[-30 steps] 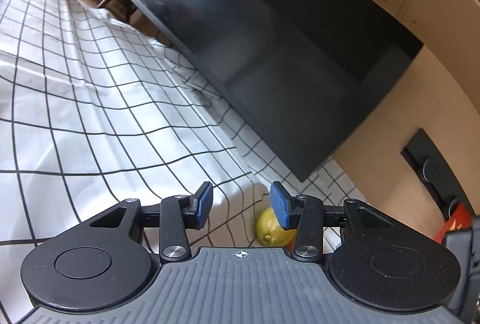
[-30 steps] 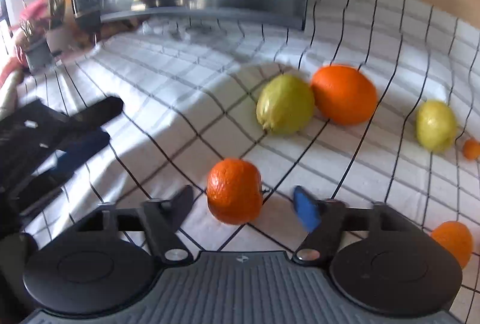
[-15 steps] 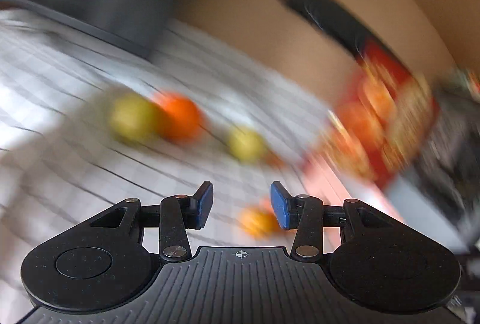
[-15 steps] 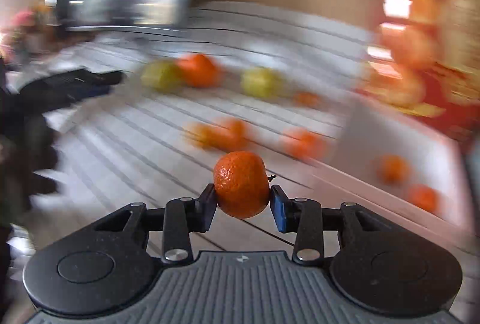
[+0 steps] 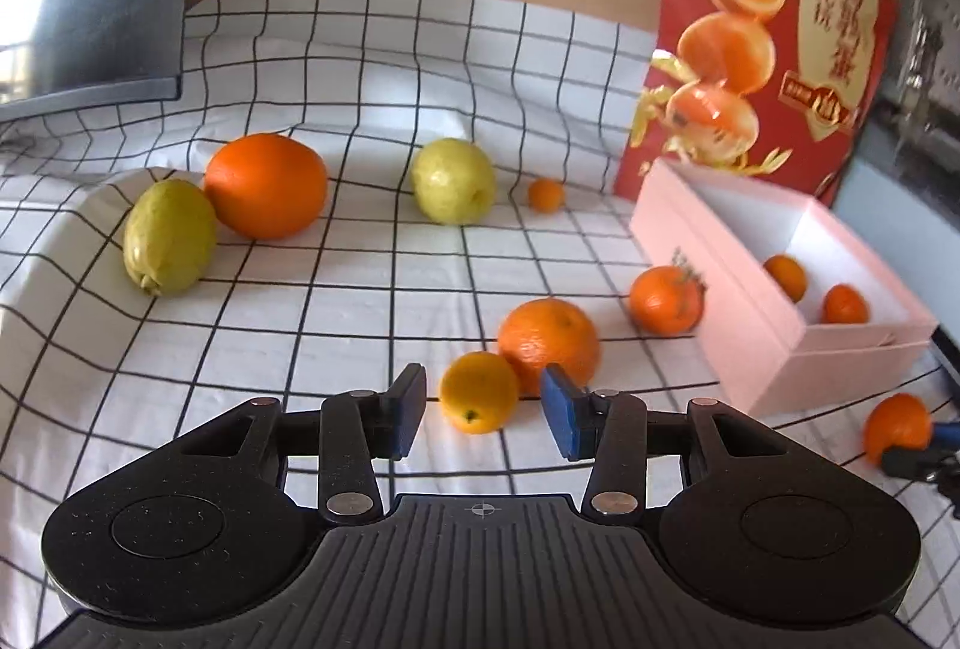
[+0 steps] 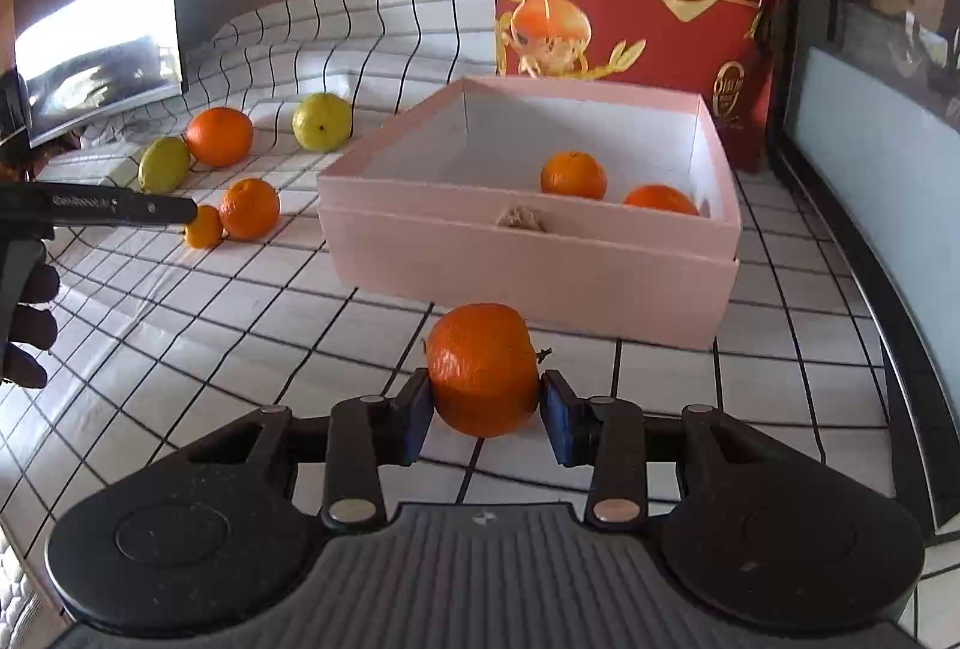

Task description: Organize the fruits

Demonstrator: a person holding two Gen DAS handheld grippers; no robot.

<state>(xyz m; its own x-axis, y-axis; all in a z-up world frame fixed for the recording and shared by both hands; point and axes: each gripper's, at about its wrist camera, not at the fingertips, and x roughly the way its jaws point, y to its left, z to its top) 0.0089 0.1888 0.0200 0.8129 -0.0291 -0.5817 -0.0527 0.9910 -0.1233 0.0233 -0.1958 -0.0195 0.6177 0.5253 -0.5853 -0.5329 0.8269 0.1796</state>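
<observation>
While the fruit was being gathered, this much changed:

Right gripper [image 6: 483, 412]: a second ago its fingers stood spread around the mandarin [image 6: 482, 368] on the cloth; now the blue pads pinch it from both sides, at the lower middle of the right wrist frame.
Pink box [image 6: 528, 259]: absent from the earlier right view, now just beyond the held mandarin, filling mid-frame with two small oranges [image 6: 573, 175] inside.
Meaning for the task: by my reading the pick is done and the carry nearly over; dropping it over the near wall is what's left.
Left gripper [image 5: 483, 418]: fingers spread with nothing between the pads; it earlier faced the dark monitor, now faces loose fruit, with a small yellow-orange citrus [image 5: 479, 392] framed just beyond the tips.
Textures: the mandarin's skin is pebbled, slightly flattened where pinched; the checked cloth [image 5: 336, 325] is rumpled; the box is smooth matte card, straight-walled.
Other fruit: two greenish-yellow oval fruits [image 5: 170, 236] and a glossy large orange [image 5: 266, 185] lie at left.
</observation>
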